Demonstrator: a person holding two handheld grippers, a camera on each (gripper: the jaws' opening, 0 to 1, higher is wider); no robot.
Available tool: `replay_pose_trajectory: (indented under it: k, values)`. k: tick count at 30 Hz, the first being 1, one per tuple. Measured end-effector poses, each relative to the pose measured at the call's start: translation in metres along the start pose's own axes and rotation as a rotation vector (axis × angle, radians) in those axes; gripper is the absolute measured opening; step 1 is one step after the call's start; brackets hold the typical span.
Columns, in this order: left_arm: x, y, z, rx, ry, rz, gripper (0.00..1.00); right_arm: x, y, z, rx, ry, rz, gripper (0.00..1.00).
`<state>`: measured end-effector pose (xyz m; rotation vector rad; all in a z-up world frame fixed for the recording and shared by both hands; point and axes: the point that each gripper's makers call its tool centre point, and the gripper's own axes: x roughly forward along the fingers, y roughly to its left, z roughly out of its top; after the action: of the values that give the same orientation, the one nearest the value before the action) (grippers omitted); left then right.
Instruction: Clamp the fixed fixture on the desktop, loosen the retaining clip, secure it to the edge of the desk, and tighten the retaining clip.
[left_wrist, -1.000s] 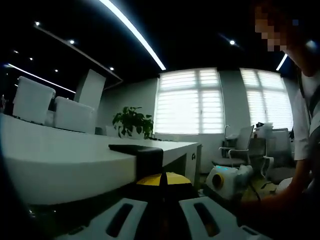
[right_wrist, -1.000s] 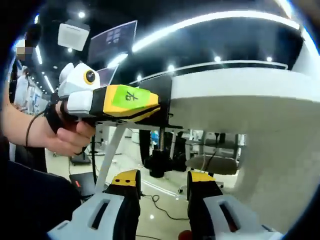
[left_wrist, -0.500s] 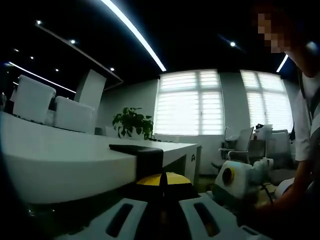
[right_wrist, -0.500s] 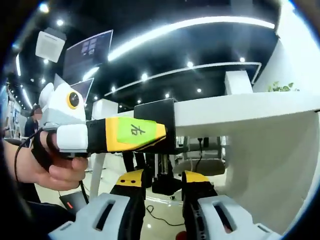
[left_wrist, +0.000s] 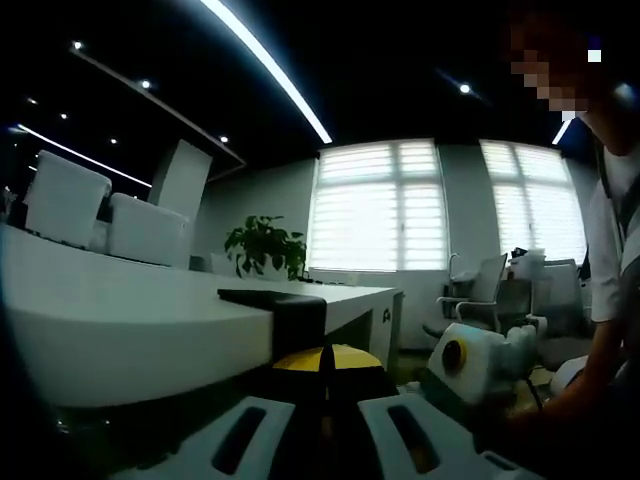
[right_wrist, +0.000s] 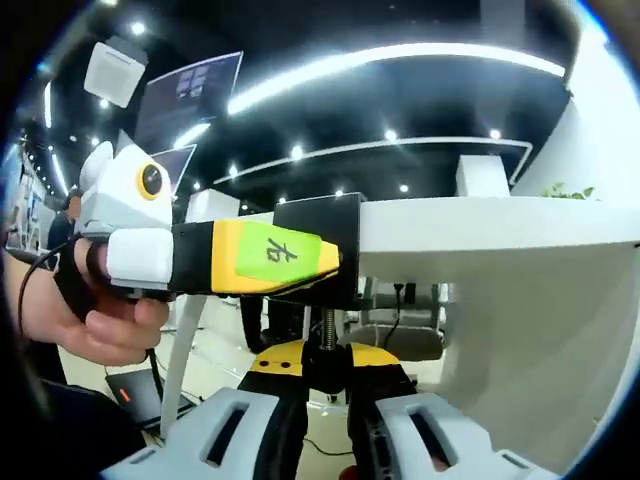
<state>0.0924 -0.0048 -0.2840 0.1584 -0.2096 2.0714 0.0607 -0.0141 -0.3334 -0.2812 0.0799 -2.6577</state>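
The black fixture (right_wrist: 318, 235) sits clamped over the edge of the white tabletop (right_wrist: 480, 225), its threaded screw (right_wrist: 328, 327) hanging below to a dark knob (right_wrist: 328, 368). In the right gripper view, the right gripper (right_wrist: 324, 385) has its yellow-tipped jaws pressed in on that knob. The left gripper (right_wrist: 275, 258), held in a hand (right_wrist: 95, 320), pinches the fixture's side. In the left gripper view, the fixture (left_wrist: 285, 312) caps the tabletop (left_wrist: 120, 320) edge above the left gripper (left_wrist: 325, 365).
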Motion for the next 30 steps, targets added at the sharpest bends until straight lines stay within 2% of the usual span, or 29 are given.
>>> replay_pose_trajectory:
  k: [2, 4, 20, 22, 24, 26, 30]
  values:
    - [-0.0001, -0.0001, -0.0001, 0.001, 0.001, 0.000, 0.01, -0.0021, -0.0030, 0.0006, -0.017, -0.004, -0.018, 0.21]
    - [-0.0001, -0.0002, 0.0000, 0.000, 0.001, -0.001, 0.01, -0.0011, -0.0036, -0.0011, -0.007, 0.000, -0.019, 0.23]
    - [0.0001, -0.0005, 0.0003, 0.006, 0.011, -0.002, 0.01, -0.0009, 0.0016, -0.0004, -0.019, -0.005, 0.045, 0.16]
    - [0.0016, -0.0014, 0.0006, 0.007, 0.012, -0.007, 0.01, -0.0016, 0.0002, 0.0003, -0.012, -0.014, 0.075, 0.13]
    - [0.0034, -0.0022, 0.0010, 0.010, 0.014, -0.010, 0.01, -0.0019, 0.0023, 0.0008, -0.007, -0.016, 0.138, 0.12]
    - [0.0062, -0.0040, 0.0018, 0.013, 0.014, -0.016, 0.01, -0.0009, 0.0056, 0.0014, -0.038, -0.023, 0.191, 0.12]
    - [0.0085, -0.0056, 0.0025, 0.014, 0.011, -0.024, 0.01, -0.0039, 0.0023, 0.0010, -0.058, -0.021, 0.237, 0.12]
